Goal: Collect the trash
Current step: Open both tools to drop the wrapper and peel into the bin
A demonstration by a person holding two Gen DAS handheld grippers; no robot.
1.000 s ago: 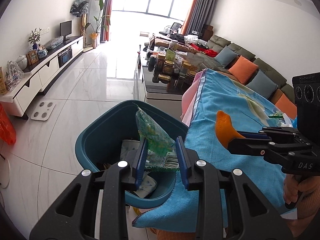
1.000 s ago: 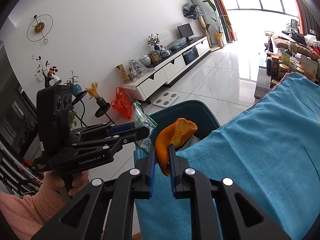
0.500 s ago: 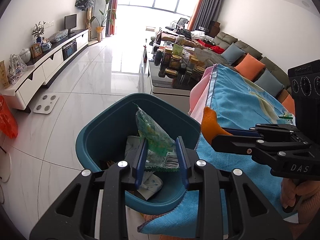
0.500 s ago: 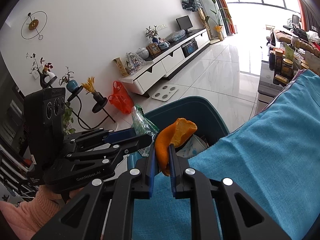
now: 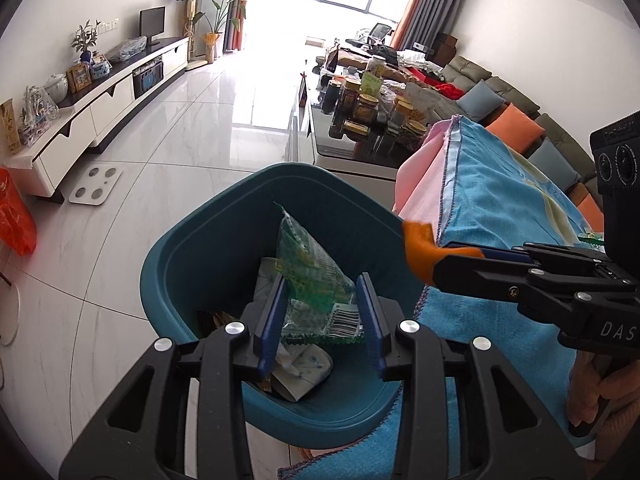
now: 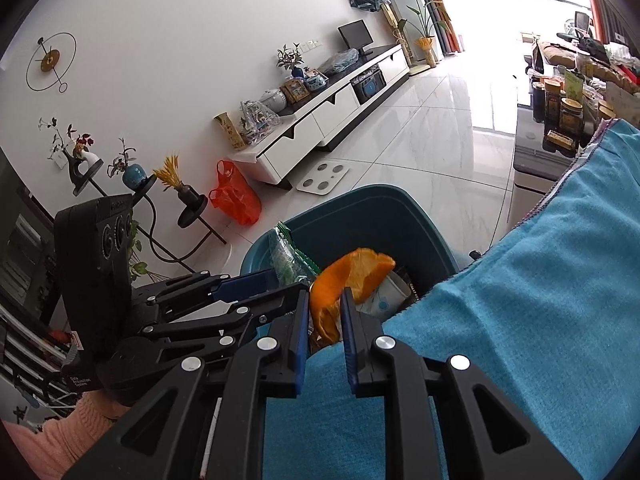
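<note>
A teal bin (image 5: 192, 248) stands on the floor against a table draped in a blue towel (image 5: 500, 208). My left gripper (image 5: 321, 280) hangs over the bin's inside. Its jaws are opening, and a green plastic wrapper (image 5: 312, 268) still stands upright between the pads. My right gripper (image 6: 326, 294) reaches over the bin's near rim (image 6: 384, 216) from the towel side. Its jaws are opening slightly too, with an orange peel (image 6: 352, 272) still caught between them. In the left wrist view the peel (image 5: 418, 240) sticks out past the right gripper (image 5: 444, 256). The right wrist view shows the left gripper (image 6: 280, 284) close beside the right one.
Crumpled white paper (image 5: 304, 364) and other scraps lie in the bin. A white scale (image 5: 94, 186) and an orange bag (image 5: 16, 220) sit on the tiled floor by a low TV cabinet (image 5: 100, 112). Jars crowd a dark coffee table (image 5: 360, 112) beyond the towel.
Both grippers have sunk and moved in over the bin, which now fills more of each view. Both pairs of jaws stand a little wider around the wrapper and the peel.
</note>
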